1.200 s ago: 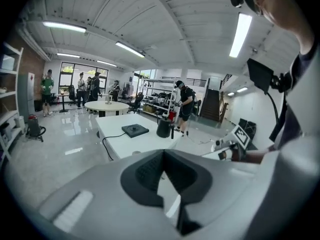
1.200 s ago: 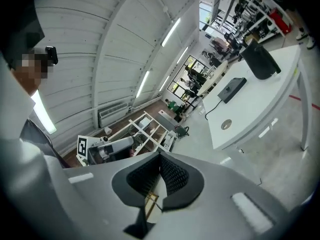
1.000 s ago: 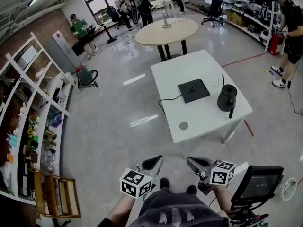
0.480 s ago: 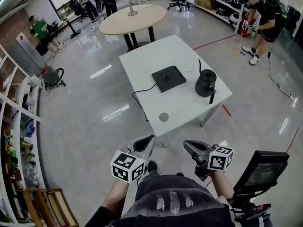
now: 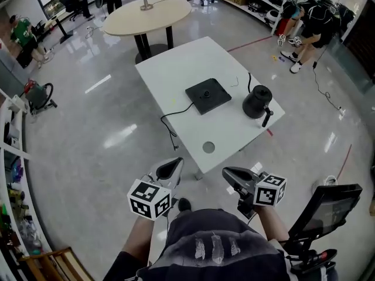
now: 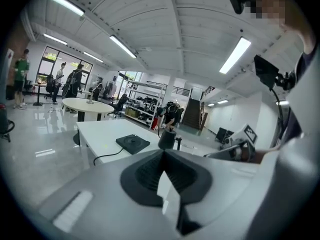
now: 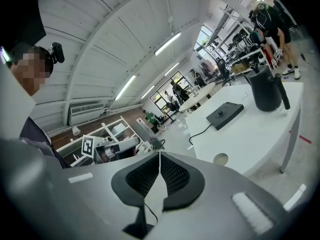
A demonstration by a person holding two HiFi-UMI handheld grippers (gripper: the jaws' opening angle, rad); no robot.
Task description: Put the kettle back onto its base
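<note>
Left gripper [image 5: 170, 167], grey with a black-and-white marker cube: jaws together, nothing between them, confirmed in its own view [image 6: 163, 156]. Right gripper [image 5: 232, 175]: pads also meet, empty [image 7: 160, 156]. Both are held low at the person's waist, over bare floor and short of the white square table [image 5: 181, 69]; forearms cut off by the bottom edge.

Black gooseneck kettle [image 5: 258, 102] stands upright near the table's right edge, off and just right of its flat black square base [image 5: 207, 95]; spout thin, hard to make out. The base's black cable [image 5: 171, 122] runs toward the near edge. Only the right gripper view shows the kettle [image 7: 264, 89] large, handle facing the camera. The table top around the base is open.
</note>
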